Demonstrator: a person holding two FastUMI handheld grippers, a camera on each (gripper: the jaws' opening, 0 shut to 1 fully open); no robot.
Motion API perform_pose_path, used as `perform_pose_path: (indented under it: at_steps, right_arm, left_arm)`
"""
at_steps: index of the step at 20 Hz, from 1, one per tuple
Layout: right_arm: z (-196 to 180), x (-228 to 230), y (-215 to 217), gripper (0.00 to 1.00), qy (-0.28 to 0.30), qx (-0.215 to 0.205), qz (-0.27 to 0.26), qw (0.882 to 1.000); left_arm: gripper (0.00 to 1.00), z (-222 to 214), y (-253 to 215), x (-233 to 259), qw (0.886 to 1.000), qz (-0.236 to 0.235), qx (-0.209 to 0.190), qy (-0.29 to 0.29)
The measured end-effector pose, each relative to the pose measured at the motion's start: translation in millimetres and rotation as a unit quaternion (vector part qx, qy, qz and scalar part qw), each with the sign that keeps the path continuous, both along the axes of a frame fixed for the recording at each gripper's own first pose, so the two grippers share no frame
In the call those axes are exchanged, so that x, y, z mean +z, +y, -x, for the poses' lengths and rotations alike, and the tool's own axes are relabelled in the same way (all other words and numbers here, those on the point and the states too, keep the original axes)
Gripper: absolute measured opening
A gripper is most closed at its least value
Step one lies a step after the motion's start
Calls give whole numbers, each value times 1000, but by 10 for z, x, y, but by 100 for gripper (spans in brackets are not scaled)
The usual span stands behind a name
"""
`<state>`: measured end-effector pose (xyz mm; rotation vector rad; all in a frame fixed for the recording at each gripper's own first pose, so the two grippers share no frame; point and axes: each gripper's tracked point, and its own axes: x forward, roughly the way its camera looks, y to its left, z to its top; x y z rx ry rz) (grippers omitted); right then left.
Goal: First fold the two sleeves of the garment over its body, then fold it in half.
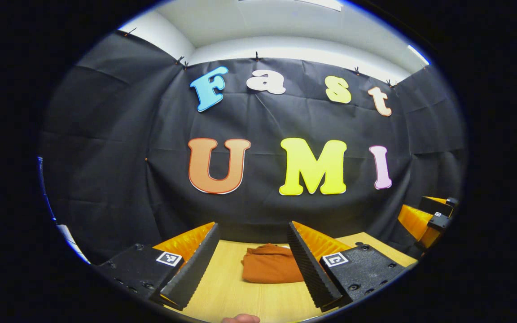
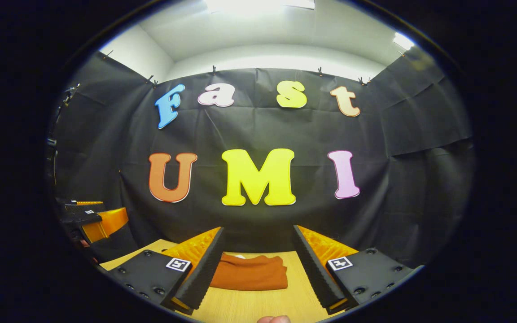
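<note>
We are holding both grippers up and level, each one looking across the table (image 1: 222,287) at the garment (image 1: 269,264), which is lying as a compact folded bundle ahead of and below the fingers, well apart from them. The left gripper (image 1: 254,264) is standing with its fingers spread wide and nothing between them; the right gripper (image 2: 258,269) is doing the same. The bundle is running its long side across our line of sight, and it seems about equally near to either hand, though the curved lens is making that hard to judge. We are judging the folding done, or nearly so. The table is pale wood, and black cloth is hanging behind it under a white ceiling
</note>
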<state>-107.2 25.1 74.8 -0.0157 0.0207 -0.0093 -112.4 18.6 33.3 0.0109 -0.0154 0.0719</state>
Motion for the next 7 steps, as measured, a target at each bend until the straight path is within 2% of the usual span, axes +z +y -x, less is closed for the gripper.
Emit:
perform_pose_path:
  at_steps: [7]
  right_arm:
    - [329, -182, -10, 94, 17, -2, -12, 1000]
  left_arm:
    - [98, 351, -158, -220, 1000, 18, -12, 5]
